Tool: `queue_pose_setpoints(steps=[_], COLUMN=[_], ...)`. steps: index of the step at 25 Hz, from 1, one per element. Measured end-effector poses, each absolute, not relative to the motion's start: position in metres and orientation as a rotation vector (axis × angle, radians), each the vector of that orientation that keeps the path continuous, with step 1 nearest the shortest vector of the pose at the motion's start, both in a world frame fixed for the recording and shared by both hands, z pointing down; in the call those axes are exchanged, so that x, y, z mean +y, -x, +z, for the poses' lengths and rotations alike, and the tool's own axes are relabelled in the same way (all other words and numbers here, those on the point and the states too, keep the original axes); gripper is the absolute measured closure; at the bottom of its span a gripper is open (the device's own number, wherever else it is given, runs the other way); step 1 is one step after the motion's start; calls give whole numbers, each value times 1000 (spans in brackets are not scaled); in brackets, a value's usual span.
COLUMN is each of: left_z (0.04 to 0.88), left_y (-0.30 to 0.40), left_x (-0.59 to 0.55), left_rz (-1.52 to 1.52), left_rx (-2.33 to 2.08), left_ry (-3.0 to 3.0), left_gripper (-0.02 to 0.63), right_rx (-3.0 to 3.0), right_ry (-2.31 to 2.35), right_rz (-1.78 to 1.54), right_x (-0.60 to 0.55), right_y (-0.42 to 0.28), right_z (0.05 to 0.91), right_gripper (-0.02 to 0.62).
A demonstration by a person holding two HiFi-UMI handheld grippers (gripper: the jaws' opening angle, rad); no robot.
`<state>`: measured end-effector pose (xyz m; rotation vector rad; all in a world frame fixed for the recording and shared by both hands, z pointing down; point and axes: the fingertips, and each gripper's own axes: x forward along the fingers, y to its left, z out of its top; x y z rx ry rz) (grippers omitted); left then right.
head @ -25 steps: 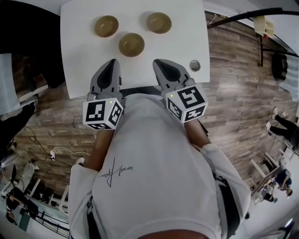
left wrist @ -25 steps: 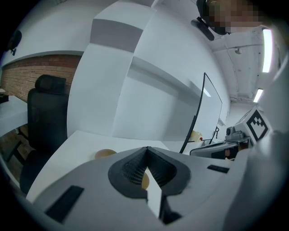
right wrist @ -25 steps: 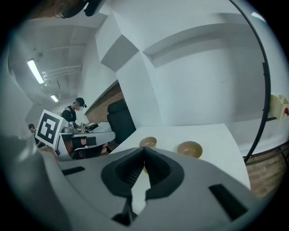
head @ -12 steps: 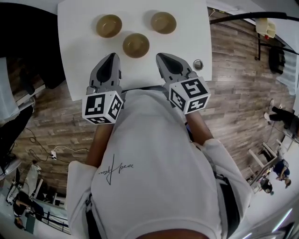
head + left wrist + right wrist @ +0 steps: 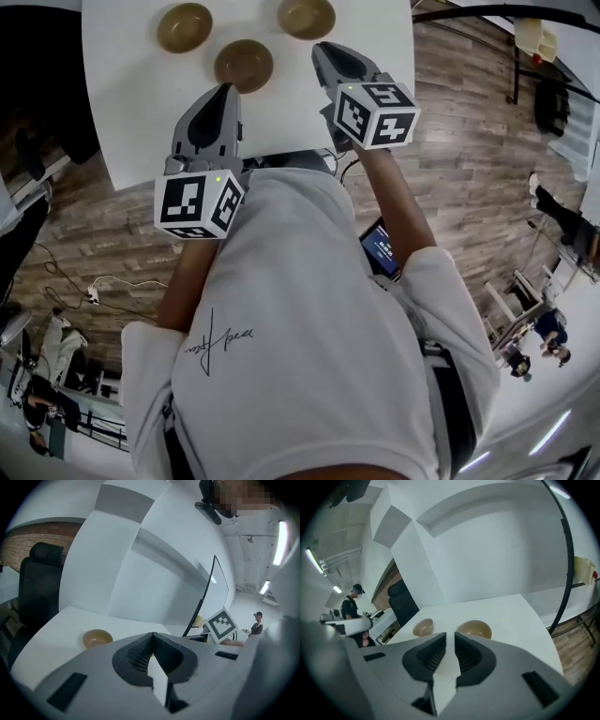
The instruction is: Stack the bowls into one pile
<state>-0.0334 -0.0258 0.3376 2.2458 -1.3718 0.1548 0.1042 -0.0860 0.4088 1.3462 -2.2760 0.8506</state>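
Three bowls sit apart on table. Jaws of left tongs together, empty; right tongs opening, nothing between. Bowls likely light, rigid, slick: pinch rim wall.

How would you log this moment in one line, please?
stage: pre-grasp | bowls: three, apart on table, unstacked | left gripper: shut, empty | right gripper: jaws opening, empty, aimed at right bowl

table: cut by top edge | bowl: partly behind fingers
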Motion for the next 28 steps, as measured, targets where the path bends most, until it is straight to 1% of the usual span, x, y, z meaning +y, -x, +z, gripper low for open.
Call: queue_pose_setpoints(steps=[1, 2, 6, 10, 14, 24, 28], left_z=[338, 337, 334, 329, 328, 339, 341], left_y=[31, 29, 26, 23, 17, 19, 18], left_x=[-25, -24, -26, -32, -36, -46, -50], left_rz=[160, 166, 174, 207, 226, 246, 250], left_rx=[-1376, -1381, -1417, -1435, -1426, -1424, -1420], left_ry=[-2248, -2251, -2250, -2280, -2309, -2271, -2265], left_gripper=[601, 601, 601, 601, 601, 600, 600], right_rx=[-2267, -2257, -2203, -2173, -2110, -1979, -1939], right_ry=[-1343, -1344, -1401, -1443, -1508, -1575, -1557], right_rz=[865, 877, 917, 1066, 1125, 1490, 1624], right_x=[-91, -95, -109, -121, -133, -139, -140], right_y=[-107, -111, -131, -137, -144, -156, -156], right_z=[418, 426, 448, 461, 474, 507, 517], right_gripper=[502, 466, 465, 427, 426, 426, 442])
